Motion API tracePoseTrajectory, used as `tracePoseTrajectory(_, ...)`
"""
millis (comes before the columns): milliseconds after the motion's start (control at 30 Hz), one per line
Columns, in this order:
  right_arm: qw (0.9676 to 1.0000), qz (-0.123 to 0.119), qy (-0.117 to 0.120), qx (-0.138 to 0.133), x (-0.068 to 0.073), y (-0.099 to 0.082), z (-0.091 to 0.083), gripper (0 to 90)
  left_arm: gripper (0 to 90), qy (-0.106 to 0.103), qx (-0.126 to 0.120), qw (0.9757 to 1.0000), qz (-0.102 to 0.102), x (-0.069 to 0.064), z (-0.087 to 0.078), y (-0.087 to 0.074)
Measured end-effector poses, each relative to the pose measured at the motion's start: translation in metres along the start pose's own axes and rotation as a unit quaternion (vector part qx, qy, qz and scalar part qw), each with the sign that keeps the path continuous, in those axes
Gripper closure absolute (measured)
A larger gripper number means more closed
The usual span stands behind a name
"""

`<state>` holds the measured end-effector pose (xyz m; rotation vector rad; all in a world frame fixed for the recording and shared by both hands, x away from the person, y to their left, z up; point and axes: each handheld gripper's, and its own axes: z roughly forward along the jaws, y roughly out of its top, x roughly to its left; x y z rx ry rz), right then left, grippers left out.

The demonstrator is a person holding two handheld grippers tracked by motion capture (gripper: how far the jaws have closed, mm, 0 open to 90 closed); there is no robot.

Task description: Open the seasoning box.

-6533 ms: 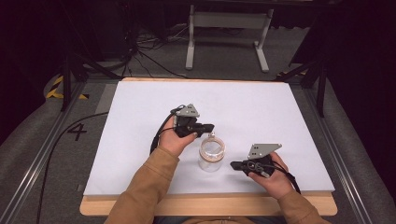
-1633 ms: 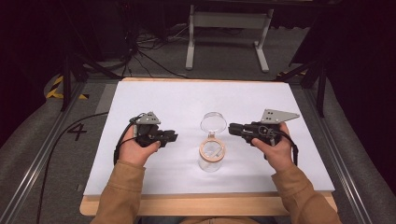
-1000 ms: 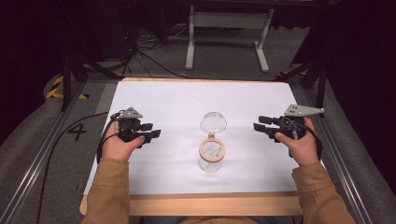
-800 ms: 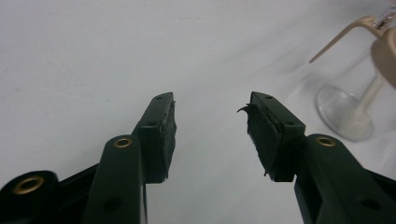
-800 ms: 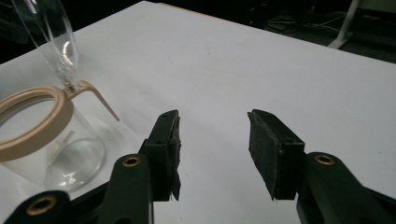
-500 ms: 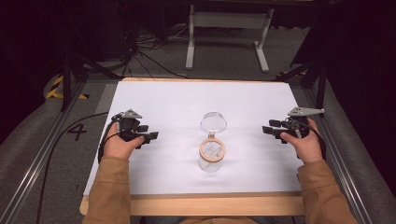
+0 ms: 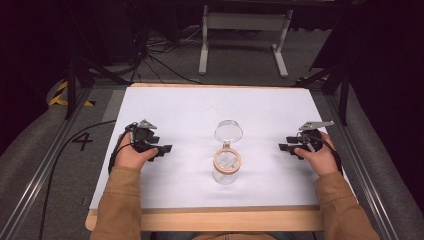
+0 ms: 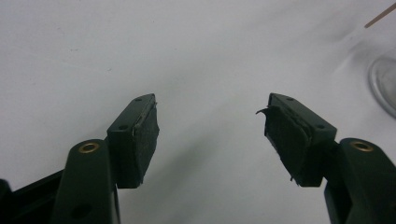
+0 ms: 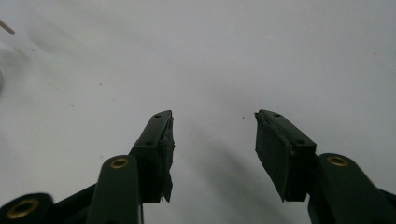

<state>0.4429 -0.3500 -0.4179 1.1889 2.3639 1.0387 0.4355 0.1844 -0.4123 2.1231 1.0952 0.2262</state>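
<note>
A clear glass jar [image 7: 226, 167] stands upright on the white table [image 7: 200, 107], a little nearer the front edge than the middle and about midway between the left and right edges, with a tan ring around its open mouth and something thin lying inside that I cannot make out. Its round clear lid [image 7: 228, 131] lies flat just behind it, toward the far edge, close to the jar but apart from it. The left gripper [image 7: 161, 149] rests low near the table's left edge, held in the person's left hand [image 7: 129, 156], its tips pointing toward the jar yet well apart from it. Its jaws have just been opening and now stand wide, with nothing between them but bare white tabletop; in the left gripper view the pads [image 8: 145, 140] are clearly spread and the rim of the lid [image 8: 384, 81] shows off to the right. The right gripper [image 7: 283, 148] sits near the right edge in the right hand [image 7: 316, 157], also aimed inward at the jar and well clear of it. Its jaws too have just been opening and gape wide over empty table, as the right gripper view shows between its pads [image 9: 273, 156]. Tan sleeves [image 7: 120, 205] reach in over the front edge.
</note>
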Motion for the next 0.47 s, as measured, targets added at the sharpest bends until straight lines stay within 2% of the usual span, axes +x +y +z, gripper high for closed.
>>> tracePoseTrajectory(100,0.9998,-0.021,-0.005,0.002,0.004,-0.001,0.005,46.8,33.1,-0.001,0.007,1.0000,0.003,-0.001,0.002,0.001)
tracePoseTrajectory(233,0.9995,-0.027,0.010,0.010,0.008,-0.003,0.011,46.3,31.6,-0.005,0.012,0.9999,0.006,-0.002,0.005,0.000)
tracePoseTrajectory(333,0.9993,-0.032,0.008,0.018,0.009,-0.004,0.013,46.4,31.6,-0.010,0.013,0.9999,0.004,-0.003,0.004,0.001)
tracePoseTrajectory(467,0.9994,-0.030,0.010,0.011,0.009,-0.003,0.012,46.3,31.5,-0.011,0.010,0.9998,0.009,-0.005,0.003,0.002)
